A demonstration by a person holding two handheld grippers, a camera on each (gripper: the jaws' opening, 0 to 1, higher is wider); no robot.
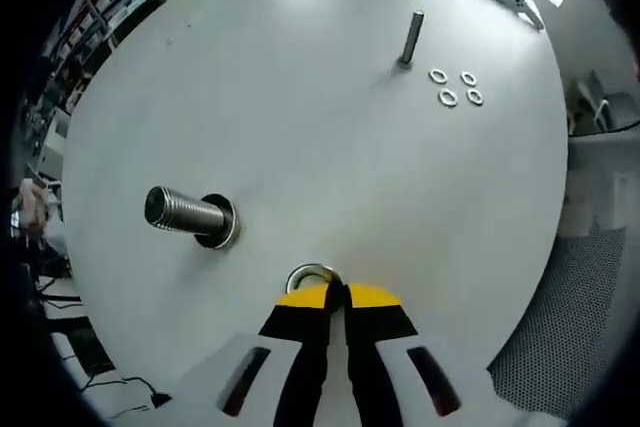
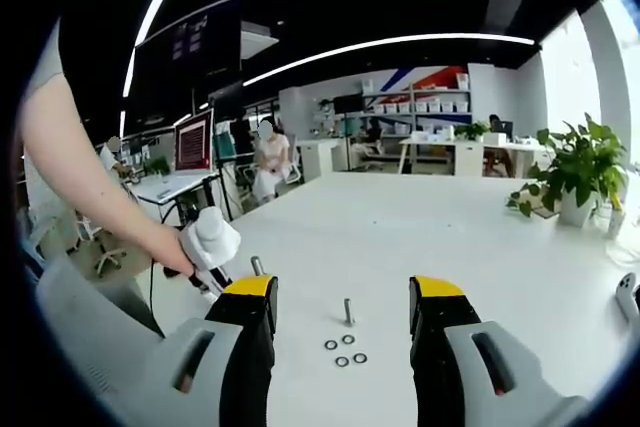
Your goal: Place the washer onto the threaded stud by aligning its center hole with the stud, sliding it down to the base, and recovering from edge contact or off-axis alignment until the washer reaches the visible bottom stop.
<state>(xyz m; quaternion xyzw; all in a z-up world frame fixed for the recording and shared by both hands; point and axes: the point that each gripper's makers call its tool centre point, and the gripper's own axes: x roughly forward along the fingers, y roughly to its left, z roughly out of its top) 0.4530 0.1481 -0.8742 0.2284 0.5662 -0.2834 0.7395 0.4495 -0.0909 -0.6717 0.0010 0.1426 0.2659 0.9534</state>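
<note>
Big stud [image 1: 188,214] left of washer [image 1: 311,276], 4 washers [image 1: 456,88] beyond.

An open-plan office: long white tables [image 2: 420,217], monitors [image 2: 193,142], shelves of bins [image 2: 425,107], potted plants [image 2: 580,172], strip ceiling lights [image 2: 390,44]

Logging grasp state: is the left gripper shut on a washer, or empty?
Shut on a washer: the left gripper has its yellow tips together, pinching the washer at its near edge.
</note>
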